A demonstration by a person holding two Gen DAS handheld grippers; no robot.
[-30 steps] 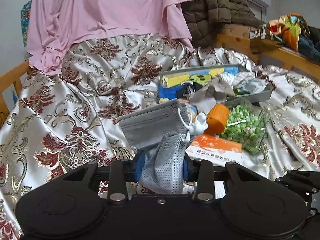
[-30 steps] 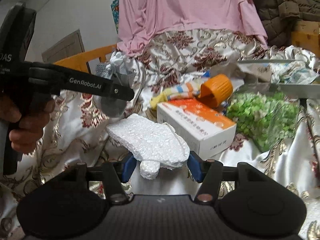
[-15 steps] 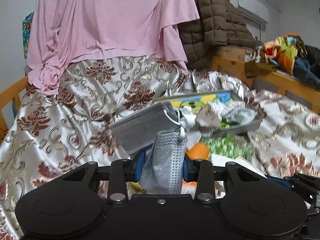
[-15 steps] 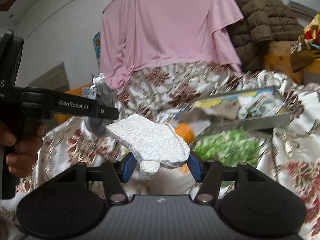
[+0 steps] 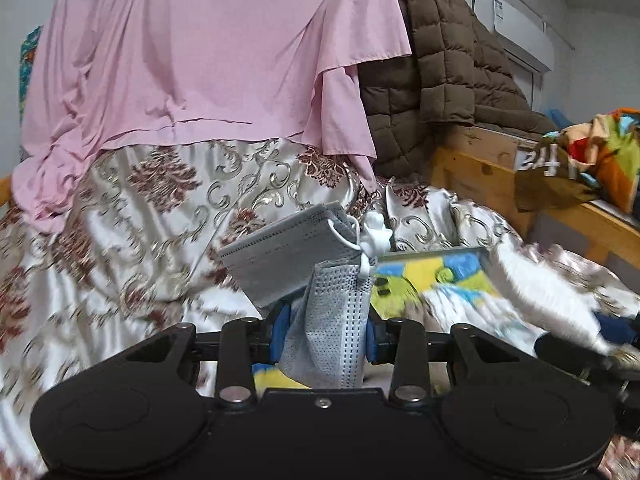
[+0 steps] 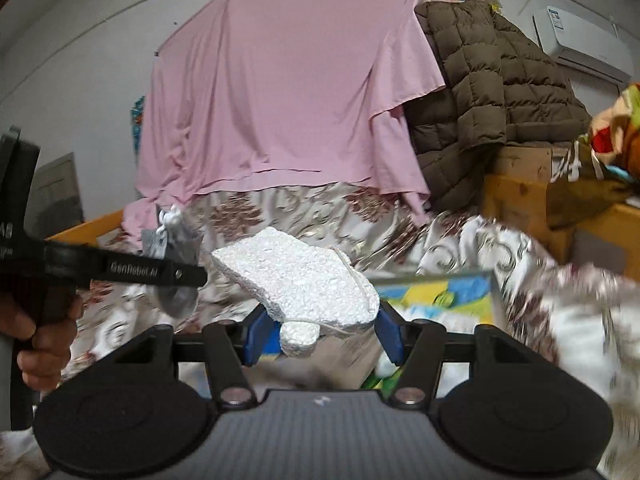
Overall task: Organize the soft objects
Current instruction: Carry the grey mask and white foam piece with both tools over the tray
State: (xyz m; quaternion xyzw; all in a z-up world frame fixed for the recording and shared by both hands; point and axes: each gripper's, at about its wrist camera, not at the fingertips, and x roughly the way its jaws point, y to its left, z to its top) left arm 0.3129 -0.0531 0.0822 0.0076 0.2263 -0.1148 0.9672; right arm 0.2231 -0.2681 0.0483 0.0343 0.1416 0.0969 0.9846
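Note:
My left gripper point(image 5: 326, 334) is shut on a grey face mask point(image 5: 296, 256) with white ear loops, held up in the air above the bed. My right gripper point(image 6: 320, 332) is shut on a white foam piece point(image 6: 298, 276), also lifted. In the right wrist view the left gripper point(image 6: 176, 284) shows at the left with the mask point(image 6: 172, 240) in it. A grey tray with a yellow, blue and green cartoon bottom point(image 5: 436, 276) lies just below and ahead of both grippers; it also shows in the right wrist view point(image 6: 440, 296).
A cream and red floral satin bedspread point(image 5: 140, 232) covers the bed. A pink cloth point(image 5: 200, 60) and a brown quilted jacket point(image 5: 448, 80) hang behind. A wooden bed frame point(image 5: 480, 184) with colourful clothes point(image 5: 596, 156) stands at the right.
Both grippers have risen and moved forward with their loads. The box, orange cap and green bag have dropped out of sight, and the tray is now close below.

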